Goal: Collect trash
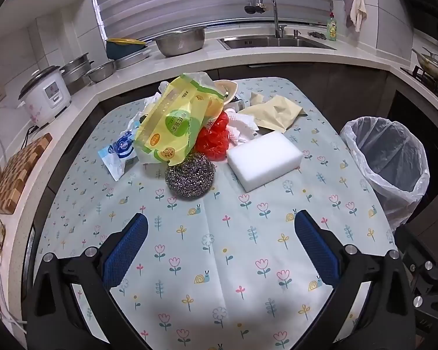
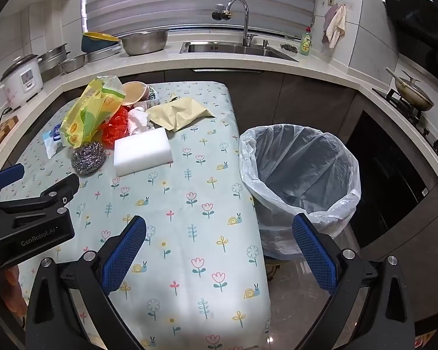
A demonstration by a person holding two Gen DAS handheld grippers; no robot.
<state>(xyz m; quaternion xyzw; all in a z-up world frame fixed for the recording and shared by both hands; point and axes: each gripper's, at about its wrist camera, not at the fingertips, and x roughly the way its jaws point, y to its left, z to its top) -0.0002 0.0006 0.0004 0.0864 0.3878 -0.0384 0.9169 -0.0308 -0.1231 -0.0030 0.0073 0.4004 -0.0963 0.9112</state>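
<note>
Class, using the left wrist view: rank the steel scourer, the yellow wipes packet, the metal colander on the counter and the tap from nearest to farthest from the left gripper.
1. Steel scourer: on the table, just ahead of the open left gripper.
2. Yellow wipes packet: behind it, atop the pile.
3. Metal colander: on the counter beyond the table.
4. Tap: over the sink, back right.

Bright even indoor light, sharp centre, fisheye-bent dark corners.
</note>
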